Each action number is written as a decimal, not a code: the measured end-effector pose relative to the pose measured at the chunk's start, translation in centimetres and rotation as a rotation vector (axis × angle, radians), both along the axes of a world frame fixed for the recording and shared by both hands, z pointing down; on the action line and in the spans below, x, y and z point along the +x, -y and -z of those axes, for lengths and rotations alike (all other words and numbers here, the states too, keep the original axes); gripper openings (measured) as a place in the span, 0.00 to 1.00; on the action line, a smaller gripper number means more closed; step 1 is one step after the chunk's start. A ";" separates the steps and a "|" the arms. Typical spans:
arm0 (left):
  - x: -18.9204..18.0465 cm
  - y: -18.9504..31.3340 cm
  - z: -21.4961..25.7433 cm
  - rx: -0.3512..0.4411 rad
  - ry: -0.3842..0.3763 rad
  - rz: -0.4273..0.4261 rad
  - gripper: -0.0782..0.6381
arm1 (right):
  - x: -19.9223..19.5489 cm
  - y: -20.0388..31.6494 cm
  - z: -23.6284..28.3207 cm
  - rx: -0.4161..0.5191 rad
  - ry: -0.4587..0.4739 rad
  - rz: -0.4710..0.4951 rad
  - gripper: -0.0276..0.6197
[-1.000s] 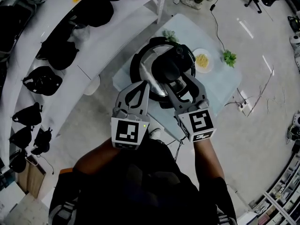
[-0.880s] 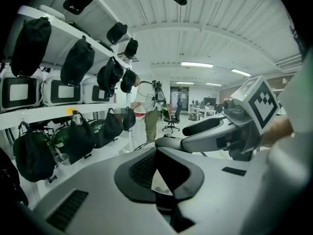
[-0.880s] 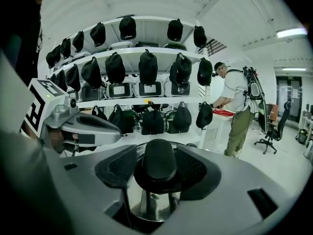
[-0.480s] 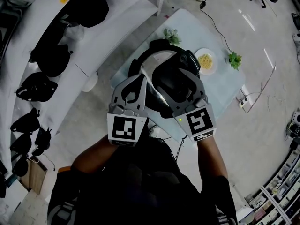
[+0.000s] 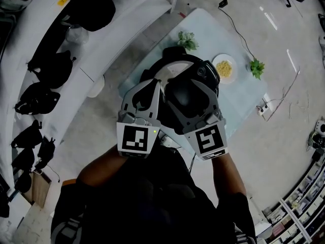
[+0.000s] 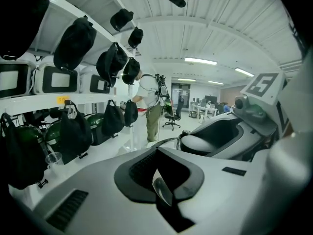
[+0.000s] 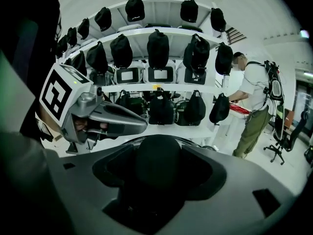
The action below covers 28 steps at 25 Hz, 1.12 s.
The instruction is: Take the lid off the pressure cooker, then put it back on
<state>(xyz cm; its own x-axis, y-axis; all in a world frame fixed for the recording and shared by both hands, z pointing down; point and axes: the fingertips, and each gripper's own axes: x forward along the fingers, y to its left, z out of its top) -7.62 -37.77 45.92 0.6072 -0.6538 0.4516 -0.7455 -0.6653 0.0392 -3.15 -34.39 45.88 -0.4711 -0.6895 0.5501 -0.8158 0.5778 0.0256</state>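
While the lid (image 5: pixel 170 71) sits on the pressure cooker (image 5: pixel 172 51), the right tool (image 5: pixel 191 84), jaws just opened wide, straddles its handle (image 5: pixel 187 96) ungripped; the left tool (image 5: pixel 154 84) is closed, empty; lifting seems still ahead.

Silver lid (image 5: pixel 170 71), black handle (image 5: pixel 184 91); pale blue table (image 5: pixel 238 100).

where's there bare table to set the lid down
Two bare patches of table: the far corner, between the green sprig and the plate, and the near right side, bordered by cooker, plate and the second sprig. Left of the cooker only a thin strip shows. Over the cooker it is crowded by the left gripper and right gripper.
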 end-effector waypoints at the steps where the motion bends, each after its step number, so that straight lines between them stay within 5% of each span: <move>1: 0.0 0.2 -0.1 -0.003 0.001 -0.001 0.12 | 0.0 0.0 -0.1 -0.008 -0.010 0.000 0.52; 11: -0.5 1.2 0.1 -0.008 -0.008 0.002 0.12 | 0.2 -0.4 -0.1 -0.037 -0.020 0.068 0.52; 28: 0.0 -3.7 5.0 0.089 -0.015 0.020 0.12 | 4.4 -4.4 6.4 0.086 0.040 -0.040 0.51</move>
<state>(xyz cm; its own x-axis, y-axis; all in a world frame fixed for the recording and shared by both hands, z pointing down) -7.64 -34.03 40.91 0.6000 -0.7029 0.3820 -0.7585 -0.6517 -0.0078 1.21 -29.94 39.49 -0.4626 -0.7522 0.4692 -0.8397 0.5416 0.0405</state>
